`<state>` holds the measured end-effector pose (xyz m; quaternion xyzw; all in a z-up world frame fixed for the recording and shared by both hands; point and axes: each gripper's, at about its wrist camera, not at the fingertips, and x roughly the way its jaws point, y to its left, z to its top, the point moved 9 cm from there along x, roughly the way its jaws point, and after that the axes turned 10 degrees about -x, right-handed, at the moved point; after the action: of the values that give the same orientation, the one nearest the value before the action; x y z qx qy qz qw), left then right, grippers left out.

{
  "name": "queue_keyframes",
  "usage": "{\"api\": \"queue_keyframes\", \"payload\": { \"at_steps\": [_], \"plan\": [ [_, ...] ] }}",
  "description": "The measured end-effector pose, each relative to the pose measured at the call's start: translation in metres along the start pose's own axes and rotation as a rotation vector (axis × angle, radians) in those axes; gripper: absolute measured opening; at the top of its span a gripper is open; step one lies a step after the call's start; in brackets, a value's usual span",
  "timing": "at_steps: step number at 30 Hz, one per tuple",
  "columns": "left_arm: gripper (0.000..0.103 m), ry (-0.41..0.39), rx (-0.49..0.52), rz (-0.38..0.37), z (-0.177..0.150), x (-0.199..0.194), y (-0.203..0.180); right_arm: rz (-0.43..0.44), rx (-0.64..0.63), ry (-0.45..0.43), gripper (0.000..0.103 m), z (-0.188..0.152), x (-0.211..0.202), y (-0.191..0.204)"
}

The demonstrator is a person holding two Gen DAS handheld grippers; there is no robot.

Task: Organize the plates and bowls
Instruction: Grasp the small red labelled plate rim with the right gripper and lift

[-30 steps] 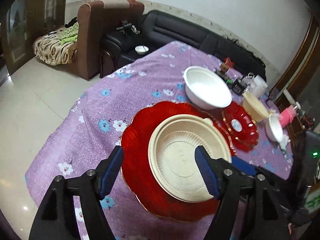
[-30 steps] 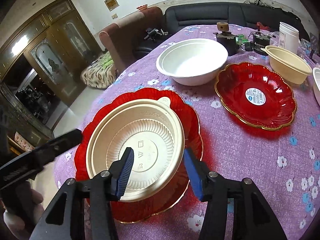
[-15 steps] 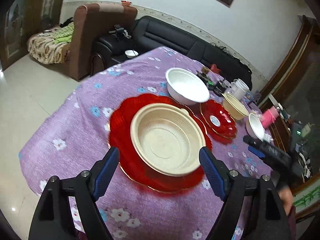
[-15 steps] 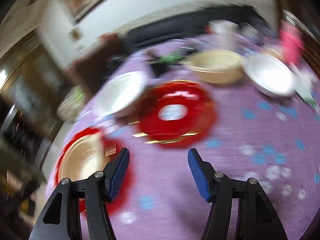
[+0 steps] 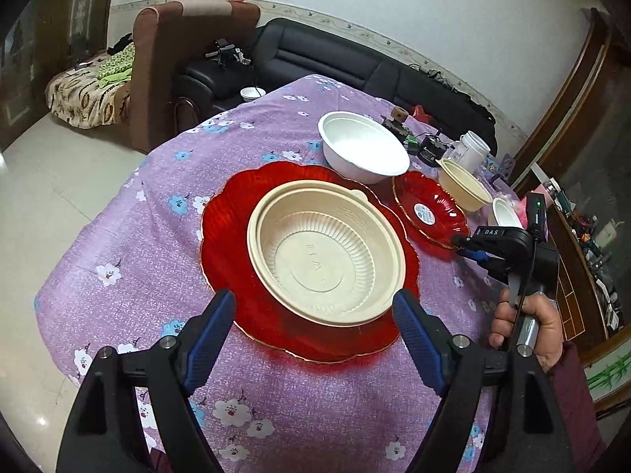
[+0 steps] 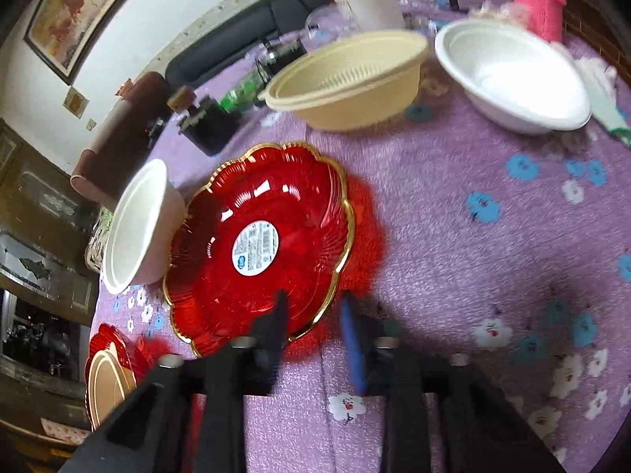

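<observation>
Left hand-held gripper (image 5: 311, 331) hovering wide open and empty above the cream ribbed plastic bowl (image 5: 325, 250), itself sitting inside the large red scalloped plate (image 5: 221, 236) on the purple floral-clothed bench (image 5: 118, 236). Right hand-held gripper (image 6: 315, 315) closing its jaws over the near gold-edged rim of the small red scalloped plate (image 6: 256, 236), rim lying between them, firm contact not discernible. Lying just beside a white bowl (image 6: 130, 228), with another cream bowl (image 6: 347, 82) and white bowl (image 6: 512, 79) beyond.
</observation>
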<state>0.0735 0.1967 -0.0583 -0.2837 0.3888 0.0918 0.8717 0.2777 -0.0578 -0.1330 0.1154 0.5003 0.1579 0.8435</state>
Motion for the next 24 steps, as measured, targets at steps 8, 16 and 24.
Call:
{"api": "queue_keyframes", "payload": {
  "at_steps": [8, 16, 24],
  "plan": [
    [0.081, 0.001, 0.018, 0.01, -0.002, -0.003, -0.006, 0.053, -0.005, 0.031, 0.016, -0.014, -0.015, -0.021],
    [0.081, 0.047, 0.084, -0.022, -0.021, 0.005, -0.039, 0.091, -0.026, 0.085, 0.014, -0.069, -0.065, -0.066],
    [0.081, 0.104, 0.189, -0.076, -0.052, 0.016, -0.089, 0.057, -0.015, 0.063, 0.014, -0.111, -0.114, -0.115]
  ]
}}
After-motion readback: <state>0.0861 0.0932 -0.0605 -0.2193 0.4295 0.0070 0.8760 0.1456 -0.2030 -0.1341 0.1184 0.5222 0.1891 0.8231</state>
